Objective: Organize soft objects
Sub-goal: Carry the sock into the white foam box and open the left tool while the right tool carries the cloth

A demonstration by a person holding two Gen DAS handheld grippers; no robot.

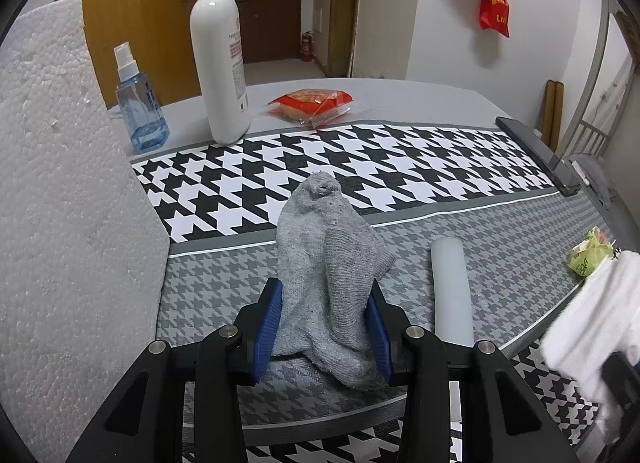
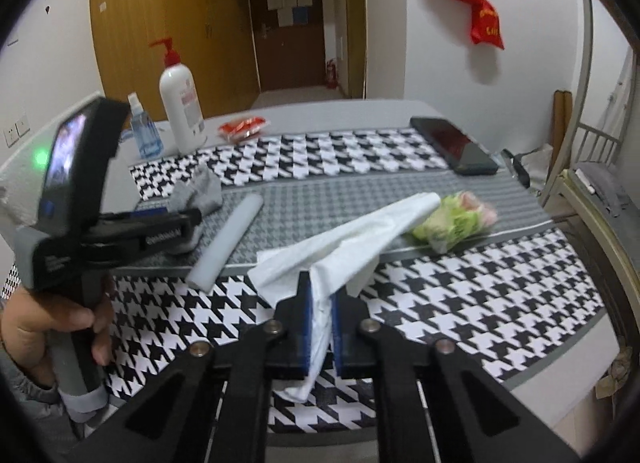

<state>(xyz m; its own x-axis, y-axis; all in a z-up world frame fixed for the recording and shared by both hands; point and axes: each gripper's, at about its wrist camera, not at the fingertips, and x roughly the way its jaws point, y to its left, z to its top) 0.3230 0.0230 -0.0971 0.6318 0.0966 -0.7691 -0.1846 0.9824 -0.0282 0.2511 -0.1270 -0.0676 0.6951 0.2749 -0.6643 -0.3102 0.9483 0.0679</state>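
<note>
Left gripper (image 1: 326, 327) clamped on grey sock (image 1: 328, 271), which lies w/ its toe on the tabletop (image 1: 500, 231), prob. pinning it. Right gripper (image 2: 322, 323) squeezed tight on white tissue (image 2: 344, 247), its far end draped twd green packet (image 2: 456, 223), likely lifting it clear for sorting. Foam roll (image 2: 226, 243) sits btwn them.

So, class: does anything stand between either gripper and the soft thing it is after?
Nothing visible does. The left gripper already has the grey sock between its jaws, and the right gripper is shut on the white cloth. The white cylinder lies beside the sock, apart.
</note>
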